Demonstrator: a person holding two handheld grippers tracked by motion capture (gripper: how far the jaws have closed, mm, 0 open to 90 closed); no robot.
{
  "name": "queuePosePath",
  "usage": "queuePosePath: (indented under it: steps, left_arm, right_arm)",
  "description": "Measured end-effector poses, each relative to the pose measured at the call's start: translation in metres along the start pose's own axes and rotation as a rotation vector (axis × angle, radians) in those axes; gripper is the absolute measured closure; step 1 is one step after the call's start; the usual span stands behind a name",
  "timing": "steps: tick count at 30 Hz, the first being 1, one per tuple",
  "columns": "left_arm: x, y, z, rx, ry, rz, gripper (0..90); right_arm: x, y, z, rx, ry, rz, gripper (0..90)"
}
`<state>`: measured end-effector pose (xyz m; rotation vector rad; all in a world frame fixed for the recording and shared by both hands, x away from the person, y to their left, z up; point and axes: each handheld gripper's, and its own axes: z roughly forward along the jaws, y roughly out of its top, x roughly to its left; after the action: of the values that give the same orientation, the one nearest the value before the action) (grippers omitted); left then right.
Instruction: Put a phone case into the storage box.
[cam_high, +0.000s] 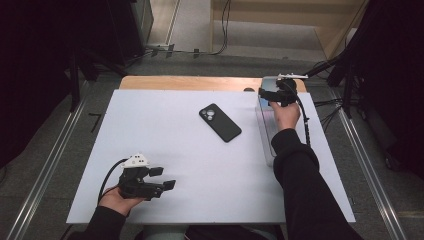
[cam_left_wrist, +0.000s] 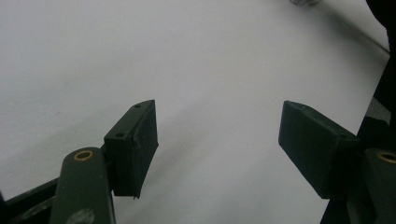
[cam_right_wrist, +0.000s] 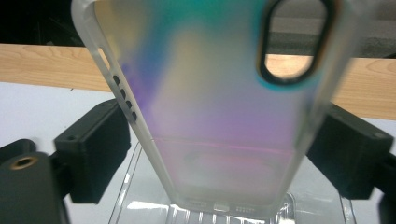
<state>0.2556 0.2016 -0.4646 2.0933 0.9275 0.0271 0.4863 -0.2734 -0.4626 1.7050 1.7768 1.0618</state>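
Observation:
A translucent phone case (cam_right_wrist: 210, 93) with a teal, yellow and purple sheen stands upright between the jaws of my right gripper (cam_right_wrist: 224, 154). Both pads press its side edges. Its lower end sits in a clear plastic box (cam_right_wrist: 140, 205). In the high view this right gripper (cam_high: 272, 95) is at the far right of the board, over the box (cam_high: 265, 127). A black phone (cam_high: 220, 122) lies camera side up near the board's middle. My left gripper (cam_high: 164, 178) rests near the front left edge, open, with bare white board between its jaws (cam_left_wrist: 219, 135).
A white board (cam_high: 165, 145) covers most of the wooden table (cam_high: 190, 82), whose far strip shows. Cables trail from both grippers. Metal rails run along the floor on either side, and dark stands with cables sit behind the table.

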Motion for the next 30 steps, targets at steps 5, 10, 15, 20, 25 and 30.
queuePosePath:
  steps: [5,10,15,20,25,30]
  left_arm:
    - [0.000,0.000,0.000,-0.001,-0.005,-0.002,28.6]
    - [0.001,0.000,-0.001,-0.004,-0.008,-0.012,28.6]
    - [0.002,0.001,-0.001,-0.005,-0.007,-0.014,28.6]
    - [0.004,0.001,-0.004,-0.007,-0.014,-0.018,28.5]
    - [0.005,0.002,-0.004,-0.006,-0.011,-0.018,28.5]
    - [0.005,0.004,-0.004,-0.005,-0.009,-0.017,28.5]
  right_arm:
    - [-0.002,0.000,-0.001,0.005,-0.005,-0.008,0.9]
    - [-0.001,0.000,-0.006,0.030,0.018,0.000,0.9]
    - [-0.001,0.001,-0.017,0.047,0.036,0.011,0.9]
    - [-0.001,0.002,-0.032,0.069,0.075,0.024,1.0]
    - [0.006,0.001,-0.048,0.097,0.078,-0.017,1.1]
    - [0.013,-0.006,-0.060,0.099,0.127,-0.030,4.7]
